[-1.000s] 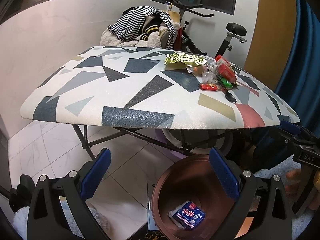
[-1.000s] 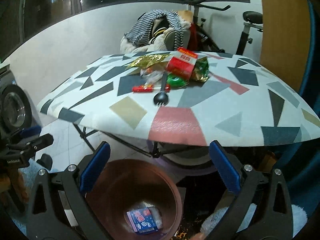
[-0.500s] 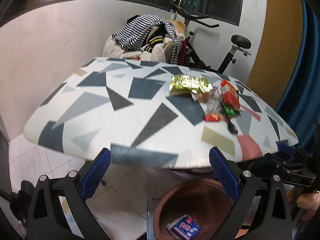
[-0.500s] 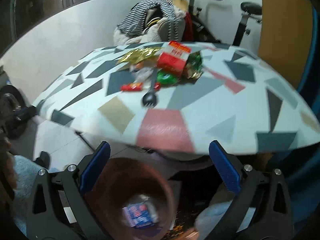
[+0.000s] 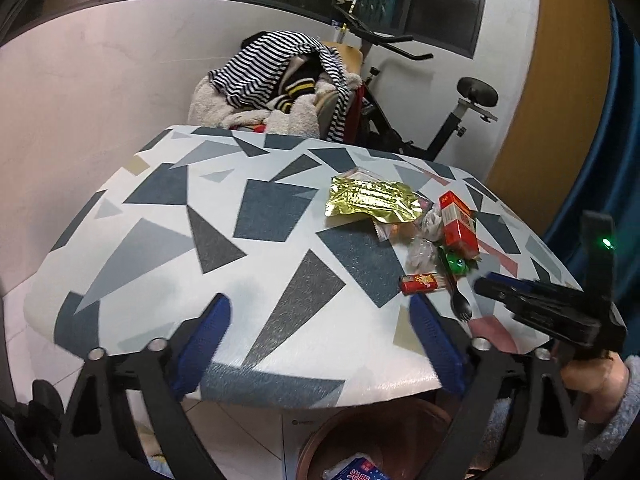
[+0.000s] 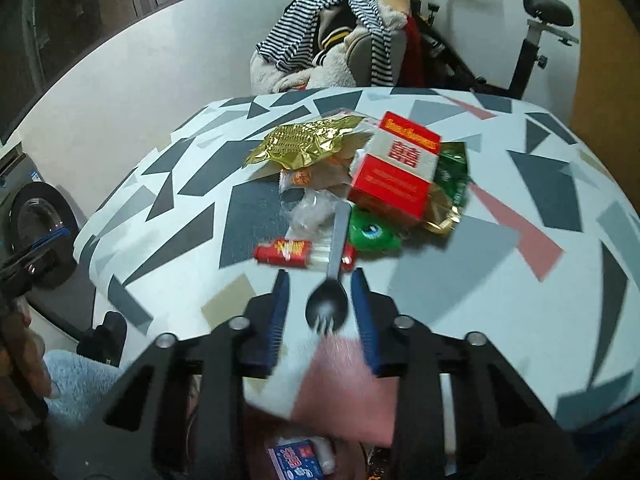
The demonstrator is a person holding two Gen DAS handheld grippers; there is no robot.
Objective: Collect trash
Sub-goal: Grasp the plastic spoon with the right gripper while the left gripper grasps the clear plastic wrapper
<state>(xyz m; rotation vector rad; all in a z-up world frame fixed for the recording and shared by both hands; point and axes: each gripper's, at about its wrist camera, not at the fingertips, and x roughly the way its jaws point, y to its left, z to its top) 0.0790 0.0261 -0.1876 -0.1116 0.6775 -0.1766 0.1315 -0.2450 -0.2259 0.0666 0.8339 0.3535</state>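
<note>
Trash: gold wrapper [image 6: 306, 142], red box [image 6: 394, 172], green packet [image 6: 374, 234], red tube [image 6: 286, 252] and black spork [image 6: 327, 308] heaped on the table [image 5: 256, 216].
Right gripper [image 6: 320, 280]: jaws have just been closing, narrow, either side of the spork's head; whether the pads press it I cannot tell.
Left gripper [image 5: 320, 312]: jaws spread wide, just narrowed a little, nothing between them, over the table's near edge.
Bin [image 5: 376, 436]: brown, under the table edge, blue carton [image 6: 294, 458] inside.
</note>
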